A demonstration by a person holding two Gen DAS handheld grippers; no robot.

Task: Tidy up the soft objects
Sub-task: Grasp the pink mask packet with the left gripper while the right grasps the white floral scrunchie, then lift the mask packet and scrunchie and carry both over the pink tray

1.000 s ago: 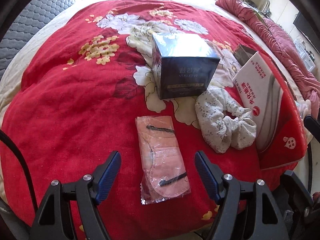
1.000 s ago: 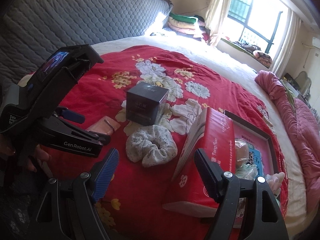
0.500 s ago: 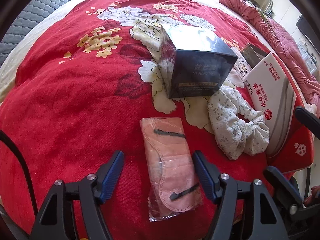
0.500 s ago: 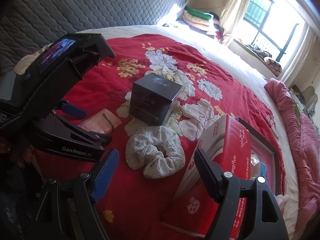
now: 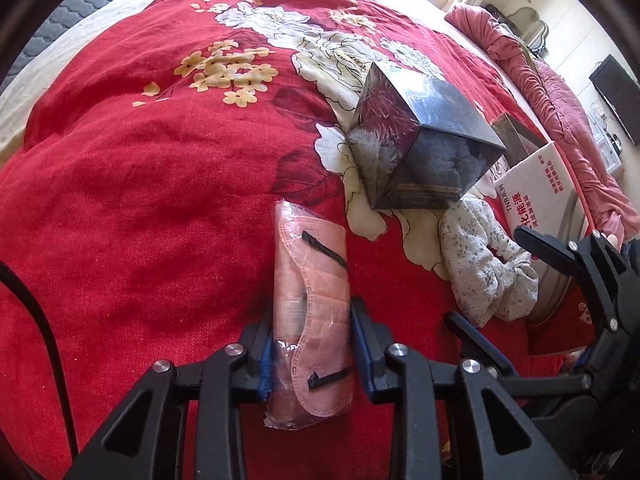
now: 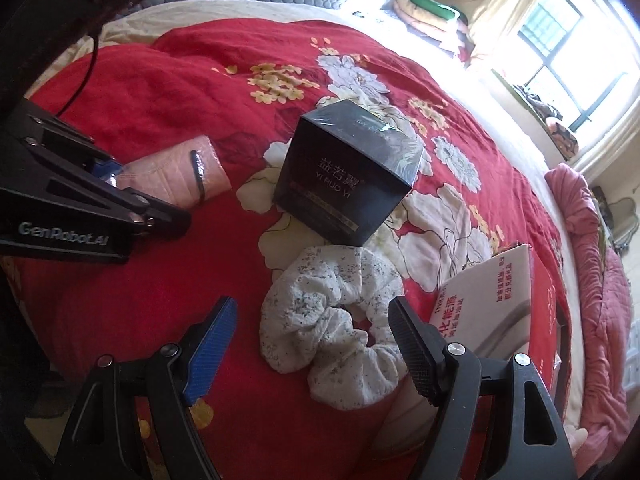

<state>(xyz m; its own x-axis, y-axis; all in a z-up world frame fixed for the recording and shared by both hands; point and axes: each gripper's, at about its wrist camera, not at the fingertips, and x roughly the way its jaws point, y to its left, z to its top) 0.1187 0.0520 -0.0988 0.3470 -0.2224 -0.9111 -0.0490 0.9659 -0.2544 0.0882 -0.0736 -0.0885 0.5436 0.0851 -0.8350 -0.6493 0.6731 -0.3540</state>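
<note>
A pink face mask in a clear packet point(image 5: 310, 280) lies on the red flowered bedspread point(image 5: 140, 200). My left gripper point(image 5: 312, 316) straddles its near half. The jaws are closing and both blue pads touch the packet's long edges. From the right wrist view the packet point(image 6: 176, 176) sticks out beyond those fingers. A white flowered scrunchie point(image 6: 332, 320) lies to its right, beside a black box. My right gripper point(image 6: 314, 312) hangs open low over the scrunchie, one finger on each side, with the pads clear of the fabric.
A glossy black box point(image 5: 424, 148) stands just beyond the mask and scrunchie. A red and white carton point(image 6: 488, 304) leans close on the right of the scrunchie. A rolled pink quilt point(image 5: 560, 92) runs along the bed's far right edge.
My left gripper came forward and down over the mask packet and its jaws narrowed onto the packet's sides. My right gripper dropped toward the scrunchie, still wide open.
</note>
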